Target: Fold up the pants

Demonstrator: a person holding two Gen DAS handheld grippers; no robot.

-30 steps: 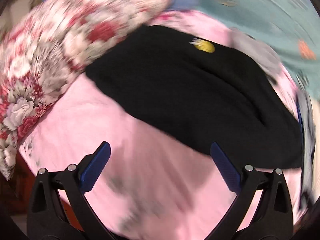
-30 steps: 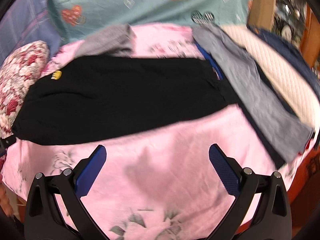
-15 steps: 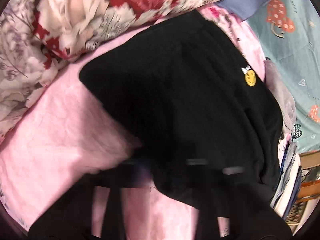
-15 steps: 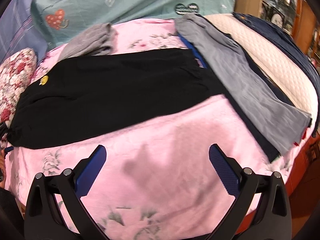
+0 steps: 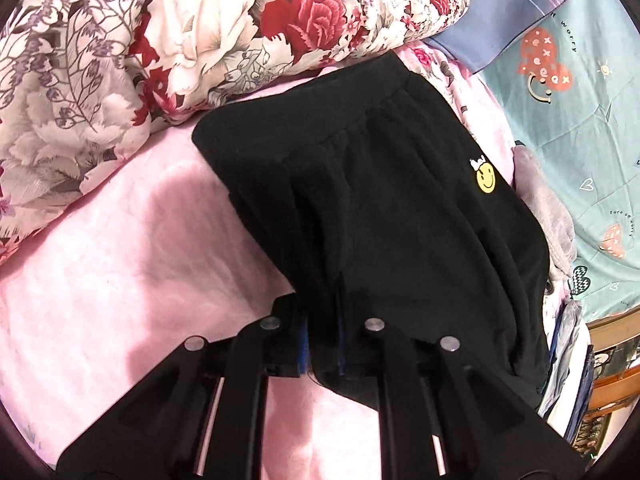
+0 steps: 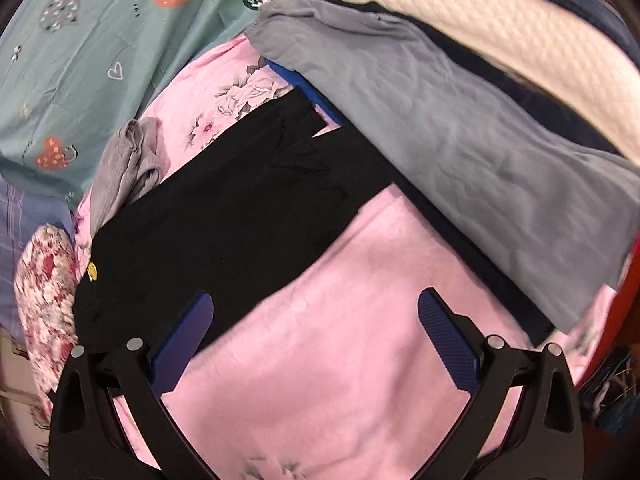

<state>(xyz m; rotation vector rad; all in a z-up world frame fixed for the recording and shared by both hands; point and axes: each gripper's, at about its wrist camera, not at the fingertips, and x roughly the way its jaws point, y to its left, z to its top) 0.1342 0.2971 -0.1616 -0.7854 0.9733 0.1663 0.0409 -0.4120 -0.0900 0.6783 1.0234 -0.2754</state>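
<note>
The soft, limp black pants [image 5: 384, 216] bunch where the left tool [image 5: 322, 336] pinches their waist-end edge, while the right tool [image 6: 316, 336] hangs spread above the bed's pink sheet [image 6: 360, 320].

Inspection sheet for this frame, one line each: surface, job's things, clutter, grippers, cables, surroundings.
Surface: pink floral bedsheet, lightly creased.
Job's things: black pants lying flat along the sheet, yellow smiley patch near the waistband.
Clutter: floral quilt against the waistband end; grey garment spread across the leg end; small grey bundle beside the pants; white quilted pad behind.
Grippers: left gripper shut on the near edge of the black pants; right gripper open over bare sheet, one finger at the pants' edge.
Cables: nothing seen.
Surroundings: teal patterned sheet behind; wooden furniture partly visible at the frame edge.
</note>
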